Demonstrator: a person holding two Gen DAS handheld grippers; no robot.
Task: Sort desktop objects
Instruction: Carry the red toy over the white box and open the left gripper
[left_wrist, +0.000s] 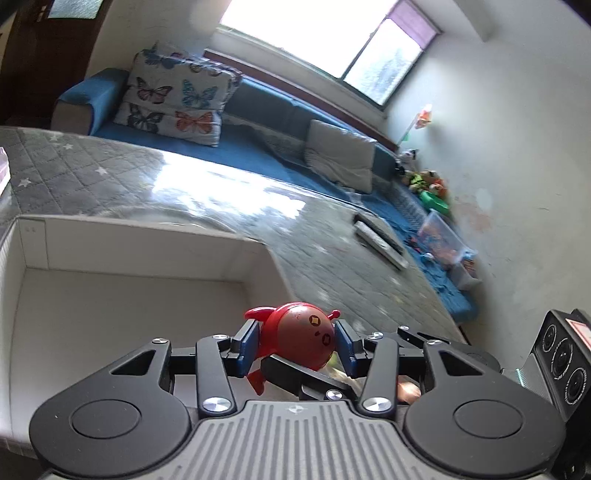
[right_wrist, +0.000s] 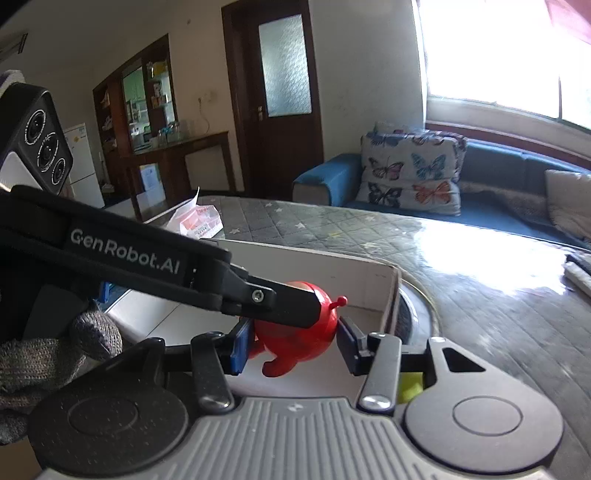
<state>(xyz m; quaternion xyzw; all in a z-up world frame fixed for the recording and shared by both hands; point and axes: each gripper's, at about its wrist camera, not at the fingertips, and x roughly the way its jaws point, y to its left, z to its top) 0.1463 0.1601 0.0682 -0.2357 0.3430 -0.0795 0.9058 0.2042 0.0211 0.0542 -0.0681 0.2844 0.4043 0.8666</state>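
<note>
A round red toy figure (left_wrist: 303, 332) with small antennae and a painted face hangs above the near corner of an open white box (left_wrist: 129, 258). My left gripper (left_wrist: 297, 341) is shut on it, blue pads pressed to both its sides. My right gripper (right_wrist: 291, 343) grips the same red toy (right_wrist: 295, 339) crosswise, its pads against the toy's flanks. In the right wrist view a black left finger (right_wrist: 288, 306) lies across the toy's top, over the white box (right_wrist: 369, 273). In the left wrist view a black right finger (left_wrist: 291, 369) runs under the toy.
A grey quilted cover under glass (left_wrist: 325, 258) tops the table. Two remote controls (left_wrist: 380, 240) lie at its far edge, and paper packets (right_wrist: 199, 221) lie beyond the box. A gloved hand (right_wrist: 55, 354) holds the left gripper. A blue sofa (left_wrist: 258, 110) stands behind.
</note>
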